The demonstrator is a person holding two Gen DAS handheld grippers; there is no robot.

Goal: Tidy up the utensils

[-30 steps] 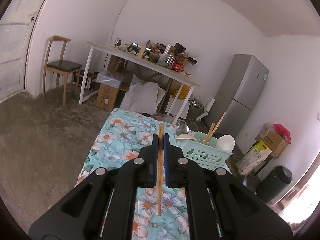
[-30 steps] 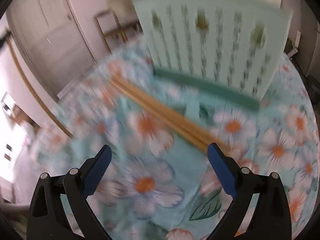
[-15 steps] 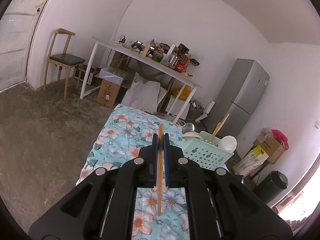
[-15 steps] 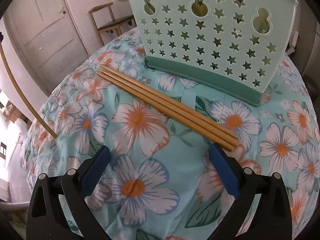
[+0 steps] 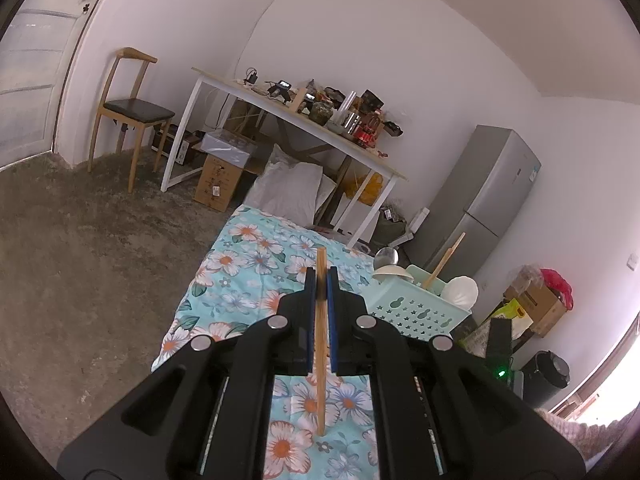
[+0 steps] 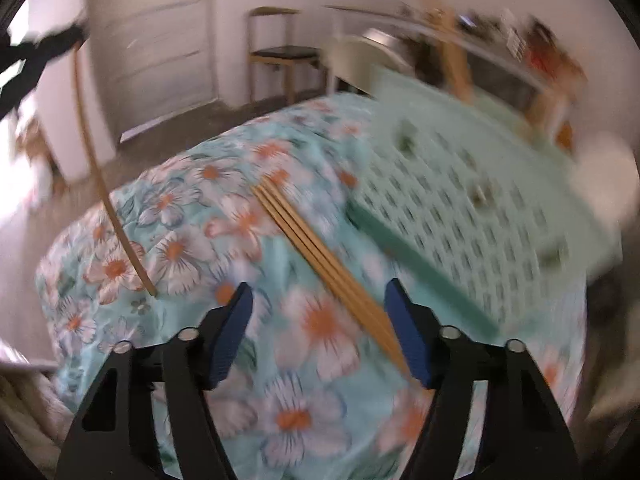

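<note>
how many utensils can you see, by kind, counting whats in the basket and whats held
Chopsticks: 5 (1 held upright in the left gripper, 3 lying together on the floral cloth, 1 standing in the green basket)
White spoons in the basket: 2
Metal ladle: 1
Total: 8

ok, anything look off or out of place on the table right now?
Three chopsticks lie loose on the floral cloth beside the green basket, not in it. The right tongs are closing around their near ends, not yet pinching. The left tongs hold one chopstick upright.
</note>
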